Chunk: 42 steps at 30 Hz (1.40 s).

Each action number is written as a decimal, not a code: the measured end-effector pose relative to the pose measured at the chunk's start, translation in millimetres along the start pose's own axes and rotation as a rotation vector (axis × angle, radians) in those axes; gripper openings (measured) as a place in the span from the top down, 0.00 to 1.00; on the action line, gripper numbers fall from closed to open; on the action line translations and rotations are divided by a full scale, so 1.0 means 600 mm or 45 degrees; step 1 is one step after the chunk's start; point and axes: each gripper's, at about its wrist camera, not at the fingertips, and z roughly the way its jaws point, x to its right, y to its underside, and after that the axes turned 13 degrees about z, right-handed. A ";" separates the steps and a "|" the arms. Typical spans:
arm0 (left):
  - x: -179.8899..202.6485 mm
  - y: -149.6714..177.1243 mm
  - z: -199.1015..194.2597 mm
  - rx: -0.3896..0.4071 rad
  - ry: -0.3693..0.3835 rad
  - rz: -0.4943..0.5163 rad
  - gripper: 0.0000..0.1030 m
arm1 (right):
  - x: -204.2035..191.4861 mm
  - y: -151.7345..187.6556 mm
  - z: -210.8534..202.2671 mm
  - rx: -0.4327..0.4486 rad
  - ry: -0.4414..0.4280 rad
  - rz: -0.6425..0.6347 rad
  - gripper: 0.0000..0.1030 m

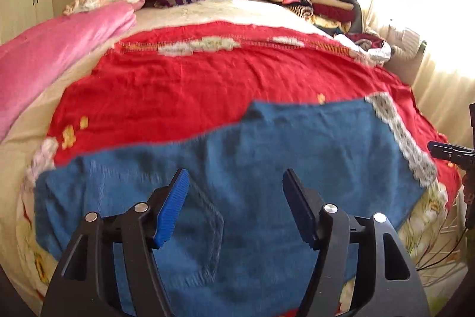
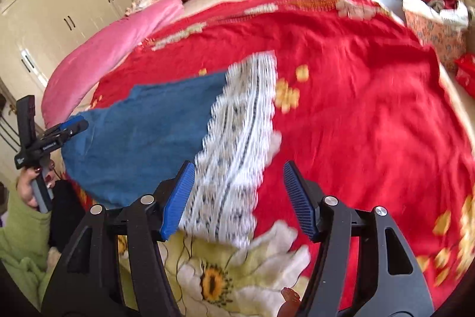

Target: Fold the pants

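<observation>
While the blue pants (image 1: 252,168) lie spread flat on the red bedspread (image 1: 193,85), both left tongs (image 1: 234,207) and right tongs (image 2: 237,198) are held released; the lace cuff (image 2: 237,144) at twelve o'clock must be gripped next.

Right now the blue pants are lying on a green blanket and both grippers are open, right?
Not quite. The blanket is red, not green; the left wrist view shows it. The pants do lie on it, and the left hand-held gripper and right hand-held gripper are both open.
</observation>
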 end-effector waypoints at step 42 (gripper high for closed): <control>-0.027 -0.042 -0.016 0.015 -0.079 -0.074 0.05 | -0.227 -0.016 0.054 0.116 0.039 -0.507 0.35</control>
